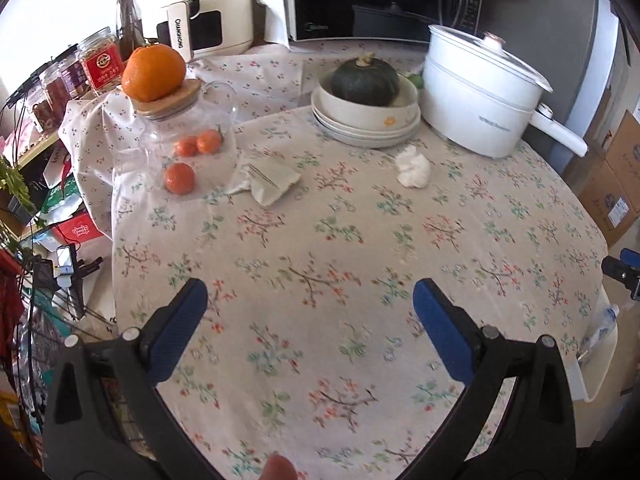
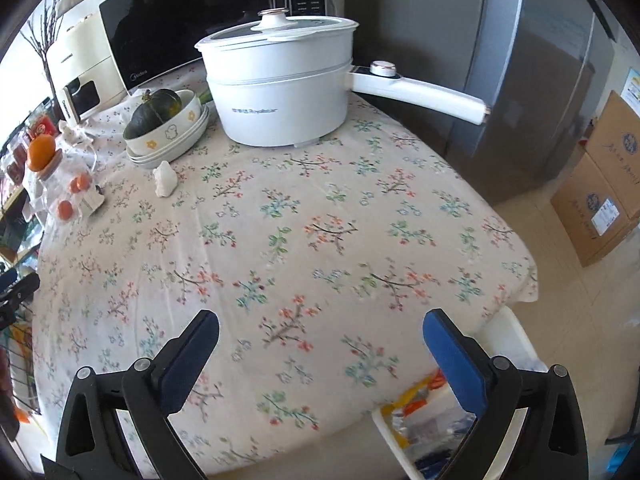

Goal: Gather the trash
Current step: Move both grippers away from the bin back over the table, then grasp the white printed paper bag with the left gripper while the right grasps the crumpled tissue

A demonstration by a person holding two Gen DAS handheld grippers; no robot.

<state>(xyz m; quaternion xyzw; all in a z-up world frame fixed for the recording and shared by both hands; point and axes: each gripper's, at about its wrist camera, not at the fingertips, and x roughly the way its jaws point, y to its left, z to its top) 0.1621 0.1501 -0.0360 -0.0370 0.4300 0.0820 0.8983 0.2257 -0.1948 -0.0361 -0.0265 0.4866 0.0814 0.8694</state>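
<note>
1. Left tongs (image 1: 310, 294): wide open, empty, hovering above the near part of the desk (image 1: 360, 248).
2. Right tongs (image 2: 320, 328): wide open too, gripping nothing, above the desk's near right edge.
3. Trash left on the floral cloth: a crumpled white tissue (image 1: 413, 167), just in front of the stacked plates (image 1: 366, 130) and near the white pot (image 1: 476, 92); a torn wrapper (image 1: 272, 182), touching the foot of the glass jar (image 1: 188, 148).
4. Both pieces far from either tongs, across the desk.
5. Bin (image 2: 460, 412): white, on the floor just beside the desk's near right corner, directly below the right tongs, with colourful scraps already inside.
6. Not trash, judging by looks: squash (image 1: 366, 80) in a bowl, orange (image 1: 154, 72) on the jar lid, small oranges inside the jar.
7. Progress, as a judgement: partly done, given the filled bin; tissue and wrapper not yet collected, neither piece yet grasped.
8. Probably next: reaching for the tissue, the more exposed piece.
</note>
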